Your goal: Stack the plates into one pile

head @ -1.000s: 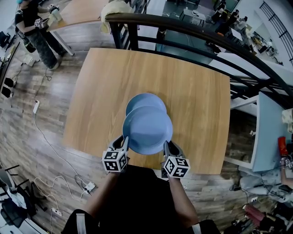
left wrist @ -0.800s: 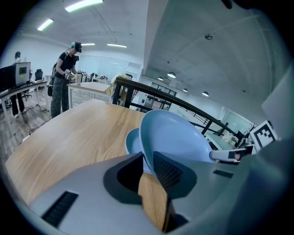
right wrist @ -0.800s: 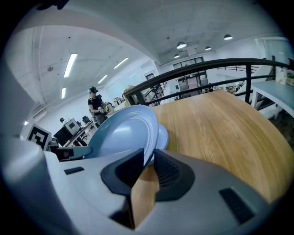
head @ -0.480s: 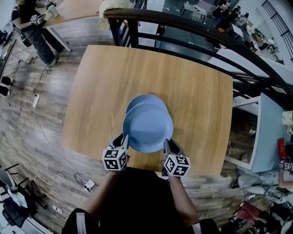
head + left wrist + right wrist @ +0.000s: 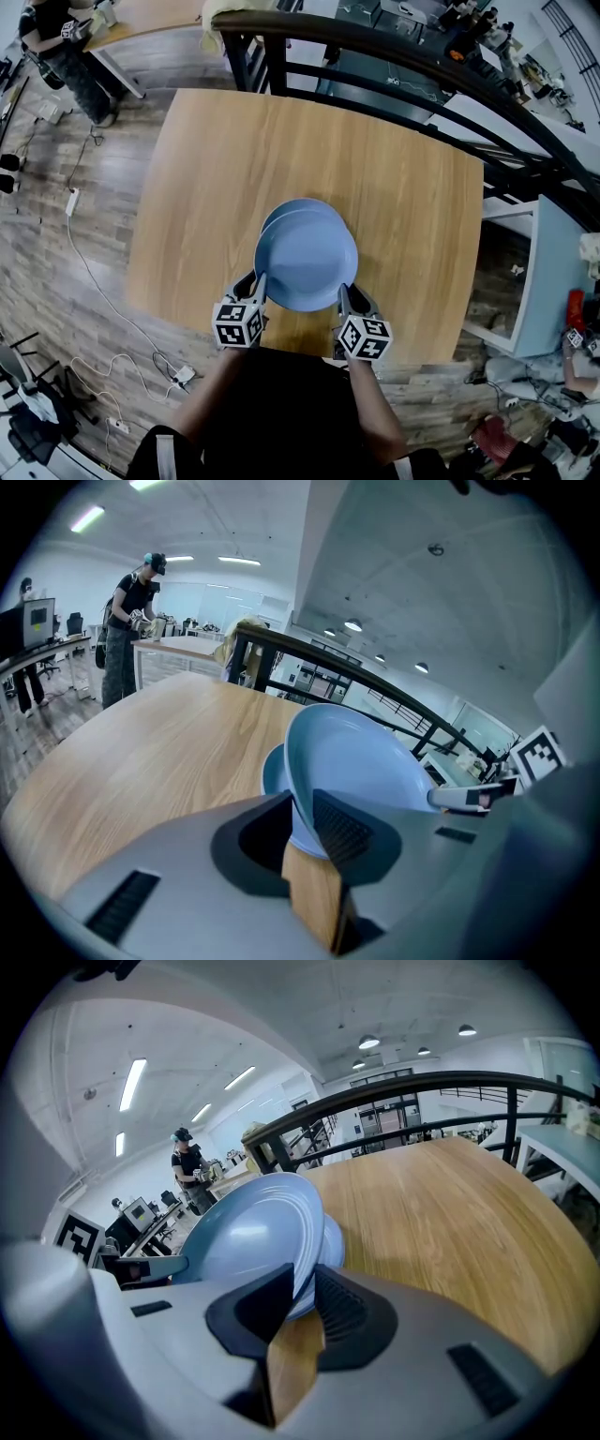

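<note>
The top plate point(image 5: 307, 261) is held just over the bottom plate point(image 5: 281, 212), which lies on the table point(image 5: 206, 159) toward its near edge. Over the last second the top plate has moved farther out and a little lower, so only a far-left sliver of the bottom plate still shows. The left gripper point(image 5: 255, 287) pinches its left rim between its fingers and the right gripper point(image 5: 345, 298) its right rim, so the plates look almost lined up, with lowering and letting go still to do.
</note>
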The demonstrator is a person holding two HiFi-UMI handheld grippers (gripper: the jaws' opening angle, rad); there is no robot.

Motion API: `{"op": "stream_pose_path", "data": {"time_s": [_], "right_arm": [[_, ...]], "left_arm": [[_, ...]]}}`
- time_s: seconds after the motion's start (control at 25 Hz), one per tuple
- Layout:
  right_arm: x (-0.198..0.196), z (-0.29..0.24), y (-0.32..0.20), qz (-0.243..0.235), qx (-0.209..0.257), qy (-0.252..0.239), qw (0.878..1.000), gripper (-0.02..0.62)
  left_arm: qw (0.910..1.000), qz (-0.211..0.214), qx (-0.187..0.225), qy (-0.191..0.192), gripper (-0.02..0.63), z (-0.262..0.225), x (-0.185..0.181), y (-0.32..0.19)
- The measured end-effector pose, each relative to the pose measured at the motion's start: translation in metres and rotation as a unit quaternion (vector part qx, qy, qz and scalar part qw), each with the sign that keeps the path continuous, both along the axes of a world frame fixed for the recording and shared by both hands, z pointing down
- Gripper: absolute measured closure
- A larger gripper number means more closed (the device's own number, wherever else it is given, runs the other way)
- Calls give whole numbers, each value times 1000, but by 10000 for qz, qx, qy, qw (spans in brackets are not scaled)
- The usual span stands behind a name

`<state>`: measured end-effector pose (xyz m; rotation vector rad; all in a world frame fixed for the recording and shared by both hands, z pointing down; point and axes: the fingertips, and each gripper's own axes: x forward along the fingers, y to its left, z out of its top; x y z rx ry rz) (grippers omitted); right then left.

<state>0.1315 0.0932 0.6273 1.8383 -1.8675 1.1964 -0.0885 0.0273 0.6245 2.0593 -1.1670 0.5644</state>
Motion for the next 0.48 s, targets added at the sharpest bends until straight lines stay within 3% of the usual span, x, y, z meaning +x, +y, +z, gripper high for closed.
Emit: {"op": "stream_pose_path", "data": {"time_s": [0.48], "right_arm": [[1, 19, -21, 34, -239, 26, 9997, 511]], "left_arm": [[9998, 35, -208, -22, 526, 22, 1, -23]]}}
